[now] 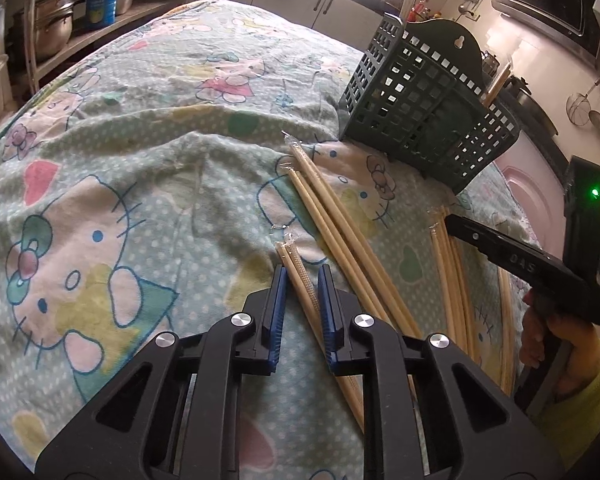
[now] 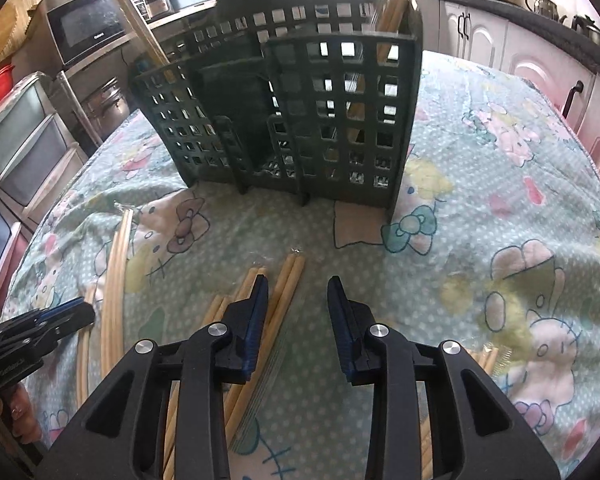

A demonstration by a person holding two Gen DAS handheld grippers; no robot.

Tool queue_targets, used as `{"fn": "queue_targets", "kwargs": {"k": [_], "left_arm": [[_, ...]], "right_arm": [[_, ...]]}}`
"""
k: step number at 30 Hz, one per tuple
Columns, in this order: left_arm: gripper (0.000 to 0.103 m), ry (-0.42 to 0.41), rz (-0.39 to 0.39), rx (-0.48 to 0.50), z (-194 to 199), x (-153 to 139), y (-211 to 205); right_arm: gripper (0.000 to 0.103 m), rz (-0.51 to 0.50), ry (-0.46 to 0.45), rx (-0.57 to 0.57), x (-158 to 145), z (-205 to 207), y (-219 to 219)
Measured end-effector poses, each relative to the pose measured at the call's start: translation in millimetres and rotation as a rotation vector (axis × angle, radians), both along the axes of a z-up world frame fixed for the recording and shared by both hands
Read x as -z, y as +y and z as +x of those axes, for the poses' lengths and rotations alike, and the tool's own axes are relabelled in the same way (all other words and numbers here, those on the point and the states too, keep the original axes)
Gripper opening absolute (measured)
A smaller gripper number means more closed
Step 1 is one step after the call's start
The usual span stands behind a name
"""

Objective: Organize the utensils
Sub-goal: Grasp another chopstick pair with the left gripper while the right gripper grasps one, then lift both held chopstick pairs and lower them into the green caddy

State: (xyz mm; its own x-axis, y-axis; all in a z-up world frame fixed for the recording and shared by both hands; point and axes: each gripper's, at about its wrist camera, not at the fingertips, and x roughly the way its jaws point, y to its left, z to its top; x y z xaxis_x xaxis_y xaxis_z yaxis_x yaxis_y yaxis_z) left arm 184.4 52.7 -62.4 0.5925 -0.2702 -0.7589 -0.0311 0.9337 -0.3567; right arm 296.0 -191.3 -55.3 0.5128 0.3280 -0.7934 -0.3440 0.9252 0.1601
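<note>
My left gripper [image 1: 302,274] has its blue pads closed against a plastic-wrapped pair of wooden chopsticks [image 1: 300,280] lying slantwise on the cloth. More wrapped pairs [image 1: 332,216] lie just to its right. A dark green slotted utensil holder [image 1: 420,112] [image 2: 300,120] stands behind them, with chopsticks [image 2: 396,0] upright in its right compartment. My right gripper [image 2: 298,280] hovers open in front of the holder over another pair [image 2: 284,292], which lies beside its left finger only. A hand in a yellow sleeve holds the right gripper [image 1: 454,222]. The left gripper [image 2: 86,312] shows at lower left.
A cartoon-cat print cloth [image 1: 140,160] covers the table in folds. Further chopsticks [image 2: 116,272] lie left of my right gripper. Pots [image 1: 56,20] fill a shelf beyond the table's far left. A microwave [image 2: 88,24] and plastic drawers [image 2: 24,148] stand behind the holder.
</note>
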Motion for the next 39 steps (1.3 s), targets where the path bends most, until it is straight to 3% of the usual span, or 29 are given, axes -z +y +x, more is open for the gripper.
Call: {"fn": "queue_targets", "kwargs": {"k": [7, 15, 17, 25, 32, 39], "left_arm": [[0.011, 0.015, -0.039, -0.006, -0.4, 1.3, 8.1], [0.011, 0.018, -0.031, -0.011, 3.9, 2.7, 5.2], [0.011, 0.015, -0.026, -0.013, 4.1, 2.8, 4.6], [0.007, -0.004, -0.028, -0.008, -1.7, -1.3, 3.8], [0.005, -0.127, 0.002, 0.023, -16.1, -36.5, -8.6], [0.002, -0.213, -0.017, 0.05, -19.5, -76.9, -20.0]], "right_arm": [[0.029, 0.0, 0.002, 0.005, 4.7, 9.4, 6.2], [0.022, 0.037, 0.019, 0.013, 4.0, 21.4, 4.3], [0.014, 0.04, 0.013, 0.011, 3.4, 20.8, 4.4], [0.011, 0.123, -0.06, -0.006, -21.0, -1.7, -10.4], [0.011, 0.198, -0.138, -0.041, -55.1, -31.7, -28.7], [0.01, 0.246, -0.217, -0.072, -89.0, -57.6, -40.6]]}}
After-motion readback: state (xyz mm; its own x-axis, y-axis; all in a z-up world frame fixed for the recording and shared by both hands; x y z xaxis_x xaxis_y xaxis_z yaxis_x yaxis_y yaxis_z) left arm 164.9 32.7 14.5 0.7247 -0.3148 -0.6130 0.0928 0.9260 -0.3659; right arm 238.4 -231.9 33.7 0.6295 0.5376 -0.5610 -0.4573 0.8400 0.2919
